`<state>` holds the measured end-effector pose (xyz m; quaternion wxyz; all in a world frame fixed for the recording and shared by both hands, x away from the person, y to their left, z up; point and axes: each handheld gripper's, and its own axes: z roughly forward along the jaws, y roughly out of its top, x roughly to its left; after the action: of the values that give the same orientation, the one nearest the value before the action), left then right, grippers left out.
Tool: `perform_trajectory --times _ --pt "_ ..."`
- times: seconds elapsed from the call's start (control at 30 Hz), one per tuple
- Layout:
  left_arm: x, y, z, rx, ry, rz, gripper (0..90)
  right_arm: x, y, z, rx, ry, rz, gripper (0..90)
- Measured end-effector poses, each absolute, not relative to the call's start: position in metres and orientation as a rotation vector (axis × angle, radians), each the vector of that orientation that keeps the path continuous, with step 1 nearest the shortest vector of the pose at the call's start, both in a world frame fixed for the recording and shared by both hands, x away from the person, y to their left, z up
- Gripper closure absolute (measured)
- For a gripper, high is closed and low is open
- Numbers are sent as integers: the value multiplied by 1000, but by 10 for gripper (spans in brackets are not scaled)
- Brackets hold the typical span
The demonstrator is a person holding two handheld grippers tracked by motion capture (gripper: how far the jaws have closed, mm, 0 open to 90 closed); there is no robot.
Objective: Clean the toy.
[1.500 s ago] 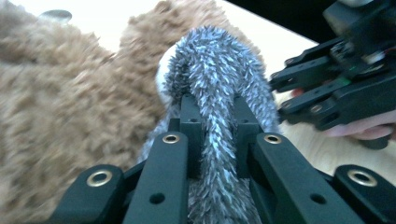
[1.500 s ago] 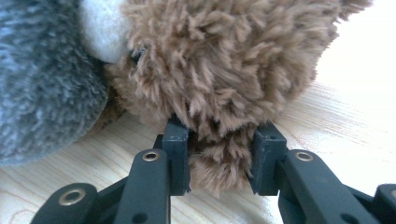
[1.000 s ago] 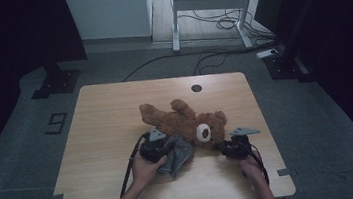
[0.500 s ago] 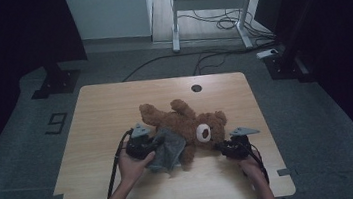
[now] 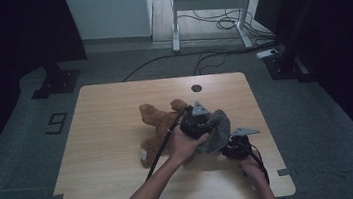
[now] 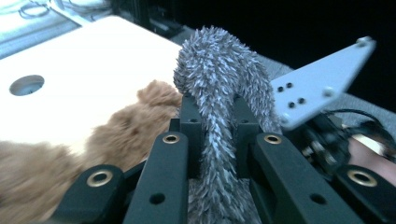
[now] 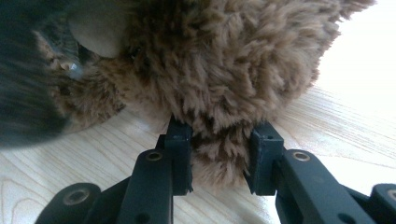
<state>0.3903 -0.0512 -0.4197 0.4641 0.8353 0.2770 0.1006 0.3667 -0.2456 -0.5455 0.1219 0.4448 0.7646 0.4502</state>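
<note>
A brown teddy bear [image 5: 156, 128] lies on the wooden table [image 5: 110, 112]. A grey fuzzy cloth [image 5: 218, 130] hangs over the bear's head end. My left gripper [image 5: 206, 126] is lifted above the bear, shut on a fold of that grey fuzzy cloth [image 6: 217, 84], which stands up between the left gripper [image 6: 215, 112] jaws. Low at the table's right front, my right gripper [image 5: 226, 147] is shut on a tuft of the bear's brown fur [image 7: 219, 93]; the right gripper [image 7: 220, 140] jaws pinch it just above the tabletop. The bear's face is mostly hidden.
A round cable hole [image 5: 196, 88] sits near the table's far edge. The left gripper's black cable [image 5: 162, 144] trails across the bear toward the front. The right gripper's grey plate [image 6: 322, 79] is close beside the left jaws. Desk legs and cables [image 5: 221, 21] lie on the floor behind.
My left hand has swung to the right and up across the bear, dragging the grey cloth with it over the bear's head. The right gripper has stayed put.
</note>
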Motion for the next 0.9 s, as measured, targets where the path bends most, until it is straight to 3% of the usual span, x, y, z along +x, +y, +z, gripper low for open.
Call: perform_trajectory --times 0.17,0.4,0.67,0.8,0.9 --pt "405 -61 -452 2109 748 259 792 366 -245 -546 1311 2226 1312 671" --pt "398 -46 -450 2113 737 327 790 365 -244 -547 1312 2234 1312 674" --pt "404 4 -449 2149 845 468 792 365 -245 -547 1316 2233 1313 678" --pt "409 51 -461 2068 923 403 792 366 -246 -547 1314 2232 1321 679" --pt "406 76 -460 2034 952 424 792 366 -246 -547 1321 2230 1327 680"
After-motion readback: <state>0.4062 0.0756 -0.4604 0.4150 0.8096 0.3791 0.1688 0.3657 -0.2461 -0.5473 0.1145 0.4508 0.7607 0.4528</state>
